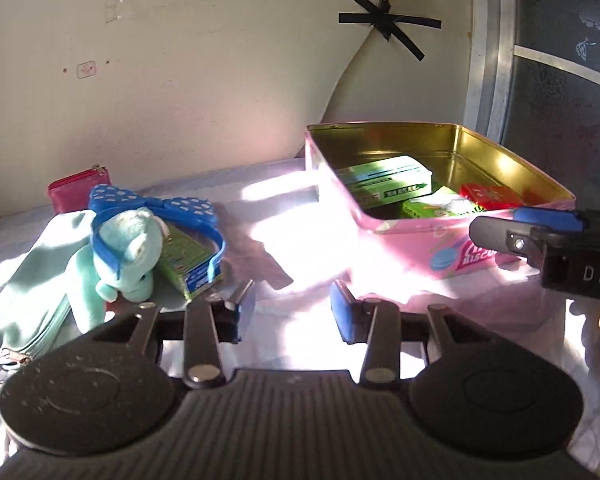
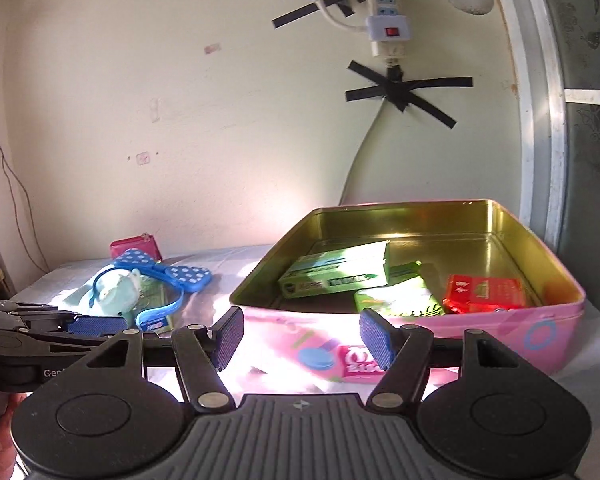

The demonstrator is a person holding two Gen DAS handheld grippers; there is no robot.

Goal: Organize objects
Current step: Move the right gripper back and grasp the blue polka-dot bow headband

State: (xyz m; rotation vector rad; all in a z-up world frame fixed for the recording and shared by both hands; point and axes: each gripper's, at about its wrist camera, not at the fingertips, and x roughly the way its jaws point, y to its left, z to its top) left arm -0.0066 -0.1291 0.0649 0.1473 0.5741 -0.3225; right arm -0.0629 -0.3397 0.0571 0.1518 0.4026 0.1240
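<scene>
Left-wrist view. The left gripper (image 1: 288,308), seen from behind with its two blue-padded fingers (image 1: 346,316) standing apart and nothing between them, hangs over the sunlit pale cloth-covered tabletop (image 1: 284,216). At two o'clock from it stands the open pink rectangular biscuit tin with a gold interior (image 1: 400,236). Inside the tin lie a green-and-white carton (image 1: 384,180) toward the rear, a light green packet (image 1: 436,206) nearer the front wall, and a red packet (image 1: 490,196) at the right. At ten o'clock from the gripper lies the unsorted group: a mint-green plush toy (image 1: 130,256) leaning on a green rectangular box (image 1: 188,264), both encircled by a blue headband with a white-dotted bow (image 1: 152,204); a mint-green zippered fabric pouch (image 1: 32,280) lies to the left, touching the plush; a pink zippered wallet (image 1: 78,192) stands behind, against the cream wall (image 1: 180,60). The right gripper (image 1: 540,232) enters at three o'clock, in front of the tin's near corner.

Right-wrist view. The right gripper (image 2: 302,334) has its blue pads parted and empty, with the tin's pink front wall directly beyond them. The left gripper appears at nine o'clock, in front of the headband group. A power strip (image 2: 388,12) fixed with crossed black tape (image 2: 400,92) hangs on the wall at twelve o'clock.
</scene>
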